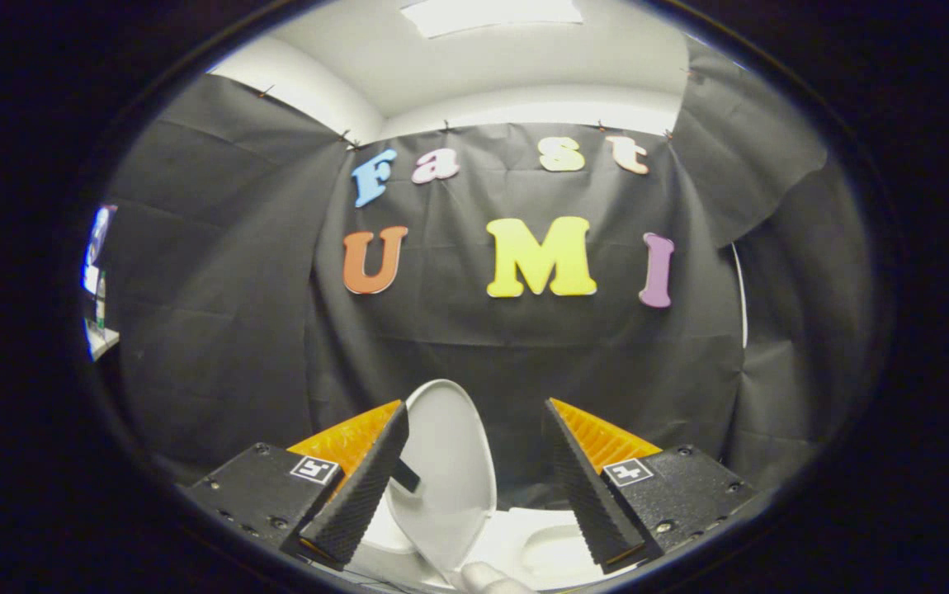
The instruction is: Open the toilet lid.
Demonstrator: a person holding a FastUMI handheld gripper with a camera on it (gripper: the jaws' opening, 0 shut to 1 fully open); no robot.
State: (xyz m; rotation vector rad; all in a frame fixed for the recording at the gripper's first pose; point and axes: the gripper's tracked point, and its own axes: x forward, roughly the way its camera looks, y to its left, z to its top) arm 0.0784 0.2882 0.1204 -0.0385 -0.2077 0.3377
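Observation:
The white toilet lid (446, 462) stands raised, nearly upright and tilted a little, just ahead of my fingers and closer to the left one. Below it lies the white toilet body with its seat (545, 544), seen between and beneath the fingers. My gripper (474, 417) is open, with a wide gap between its two black ribbed, orange-backed fingers. Neither the left finger (363, 487) nor the right finger (586, 478) presses on the lid. A small dark tab sits on the lid beside the left finger.
The black cloth wall (524, 355) hangs close behind the toilet and wraps around both sides. A pale rounded object (487, 577) shows at the very bottom between the fingers. A bright gap (99, 280) opens in the cloth at far left.

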